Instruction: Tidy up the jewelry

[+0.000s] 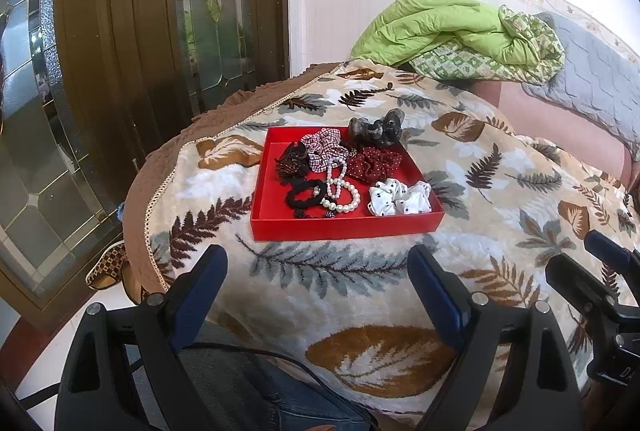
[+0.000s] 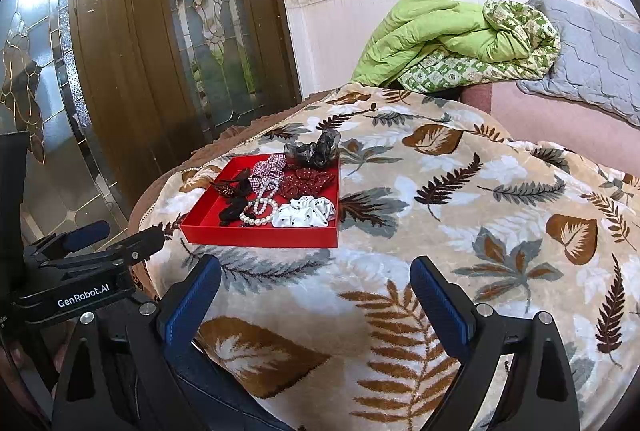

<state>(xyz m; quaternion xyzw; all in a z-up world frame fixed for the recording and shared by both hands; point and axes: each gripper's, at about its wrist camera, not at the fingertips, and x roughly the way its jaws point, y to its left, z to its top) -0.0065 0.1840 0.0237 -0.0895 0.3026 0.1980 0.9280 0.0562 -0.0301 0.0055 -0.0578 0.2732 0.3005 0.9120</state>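
A shallow red tray (image 1: 344,225) (image 2: 256,237) lies on a leaf-patterned blanket. In it are a white dotted scrunchie (image 1: 400,198) (image 2: 304,212), a dark red dotted scrunchie (image 1: 374,161) (image 2: 306,181), a checked scrunchie (image 1: 323,147) (image 2: 269,168), a pearl strand (image 1: 340,191) (image 2: 260,205), a black hair tie (image 1: 306,193) (image 2: 232,213) and a brown clip (image 1: 290,163) (image 2: 226,188). A sheer grey scrunchie (image 1: 376,127) (image 2: 316,147) rests on the tray's far rim. My left gripper (image 1: 318,263) is open, short of the tray's near wall. My right gripper (image 2: 316,273) is open over bare blanket, right of the tray.
The leaf-patterned blanket (image 1: 500,191) (image 2: 460,211) covers the bed. A bunched green quilt (image 1: 460,27) (image 2: 452,35) and a grey pillow (image 2: 592,43) lie at the far end. A wooden glass-paned door (image 1: 132,43) stands left. A checked slipper (image 1: 106,267) lies on the floor.
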